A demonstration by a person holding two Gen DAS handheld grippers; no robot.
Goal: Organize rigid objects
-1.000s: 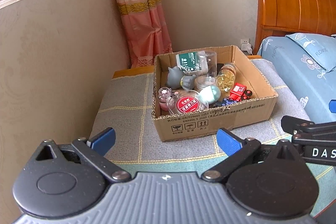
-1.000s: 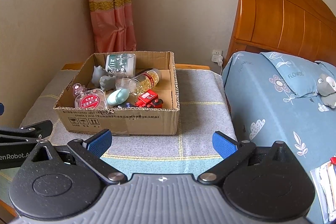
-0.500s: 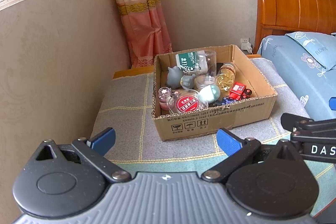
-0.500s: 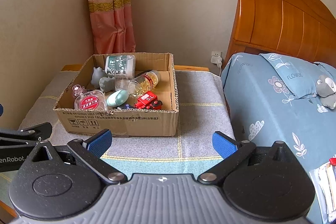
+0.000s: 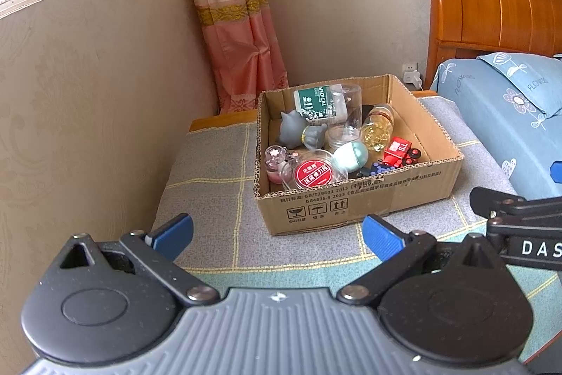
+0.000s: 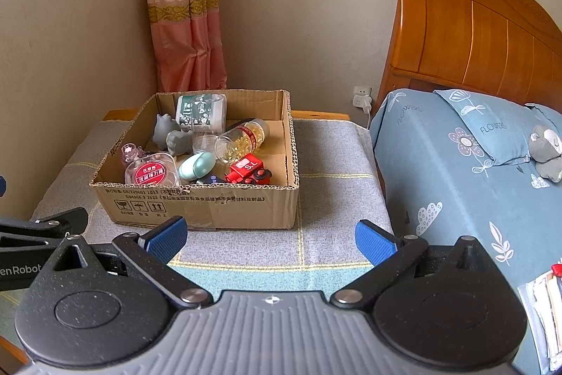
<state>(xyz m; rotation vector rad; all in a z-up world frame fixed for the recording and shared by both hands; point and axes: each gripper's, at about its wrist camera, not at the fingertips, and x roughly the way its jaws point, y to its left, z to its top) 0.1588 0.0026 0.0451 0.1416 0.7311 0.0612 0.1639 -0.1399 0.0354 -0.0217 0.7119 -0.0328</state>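
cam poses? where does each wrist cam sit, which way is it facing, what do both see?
Left wrist: on the left gripper, low over the mat's near-left, facing the cardboard box and wall corner; own open fingers show, right gripper's arm at right edge.
Right wrist: on the right gripper, right of the other, facing the box and bed; own open fingers show, left gripper's arm at left edge.
Shared: box, red toy truck, curtain.

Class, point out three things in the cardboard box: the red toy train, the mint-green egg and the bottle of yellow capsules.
red toy train (image 6: 248, 169), right wrist view, on its red body.
mint-green egg (image 6: 197, 166), right wrist view, on its middle.
bottle of yellow capsules (image 6: 242, 140), right wrist view, on its clear side.
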